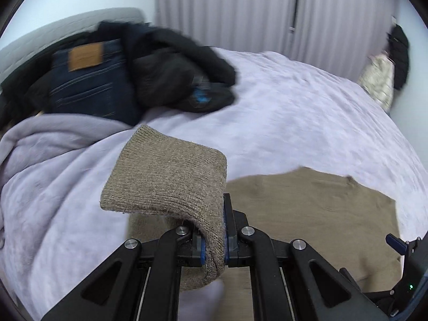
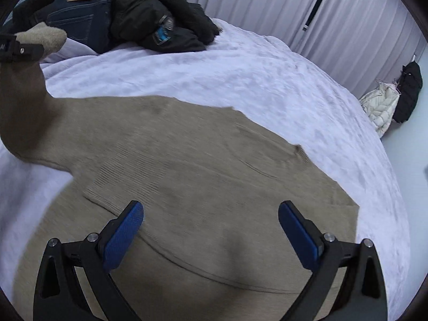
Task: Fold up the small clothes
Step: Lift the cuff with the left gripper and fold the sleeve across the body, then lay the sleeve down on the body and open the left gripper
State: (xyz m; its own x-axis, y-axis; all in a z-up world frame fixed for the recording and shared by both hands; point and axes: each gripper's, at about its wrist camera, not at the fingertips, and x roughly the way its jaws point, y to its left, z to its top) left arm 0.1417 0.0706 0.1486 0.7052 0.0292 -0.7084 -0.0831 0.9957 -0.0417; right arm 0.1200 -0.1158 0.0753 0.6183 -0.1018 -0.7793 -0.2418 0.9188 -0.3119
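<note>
A beige knit sweater lies spread flat on the lilac bed cover. My left gripper is shut on the sweater's sleeve cuff and holds it raised above the bed; the cuff droops over the left finger. In the right wrist view the left gripper shows at the far left with the sleeve hanging from it. My right gripper is open and empty, just above the sweater's body, blue pads wide apart. The sweater body also shows in the left wrist view.
A pile of dark clothes with blue jeans and a black jacket sits at the head of the bed. A rumpled lilac blanket lies left. Grey curtains stand behind; a white puffer jacket and black bag hang at right.
</note>
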